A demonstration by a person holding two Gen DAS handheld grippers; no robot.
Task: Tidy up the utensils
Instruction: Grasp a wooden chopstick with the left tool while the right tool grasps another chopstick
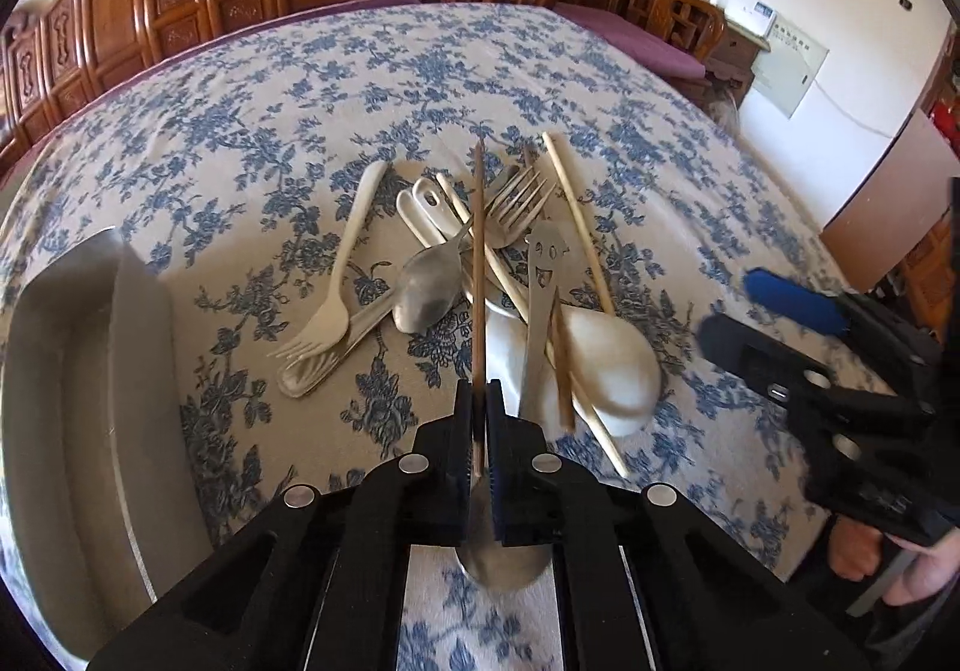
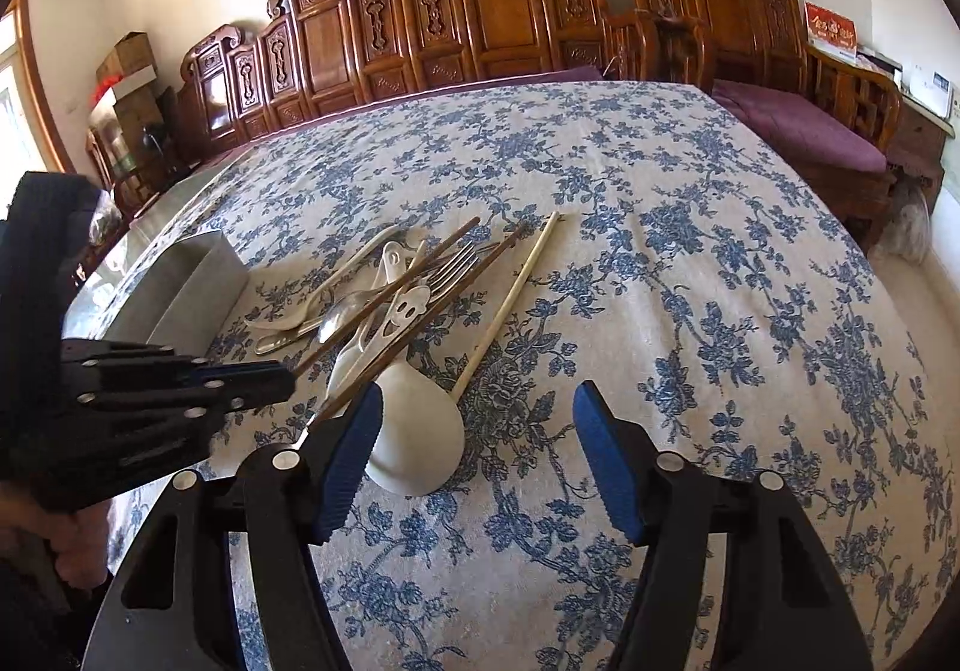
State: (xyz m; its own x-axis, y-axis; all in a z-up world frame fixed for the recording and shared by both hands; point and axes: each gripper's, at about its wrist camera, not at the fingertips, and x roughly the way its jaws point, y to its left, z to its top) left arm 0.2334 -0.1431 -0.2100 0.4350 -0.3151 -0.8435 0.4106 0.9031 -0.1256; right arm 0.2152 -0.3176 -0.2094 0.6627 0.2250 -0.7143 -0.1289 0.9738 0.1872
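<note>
A heap of utensils lies on the flowered tablecloth: a white plastic fork (image 1: 336, 287), a metal spoon (image 1: 423, 293), a metal fork (image 1: 516, 203), a smiley-face metal handle (image 1: 543, 275), pale chopsticks (image 1: 576, 215) and a white soup spoon (image 1: 606, 365). My left gripper (image 1: 478, 395) is shut on the near end of a dark brown chopstick (image 1: 478, 281) that runs over the heap. My right gripper (image 2: 478, 401) stands open just right of the heap, nothing between its fingers; its left finger is beside the white soup spoon (image 2: 414, 431). The left gripper (image 2: 282, 377) shows in the right wrist view, holding the dark chopstick (image 2: 408, 281).
A grey tray (image 1: 72, 371) with a divider stands left of the heap, also seen as the grey tray (image 2: 186, 281) in the right wrist view. Another metal spoon bowl (image 1: 504, 563) lies under the left gripper. Carved wooden benches line the table's far side.
</note>
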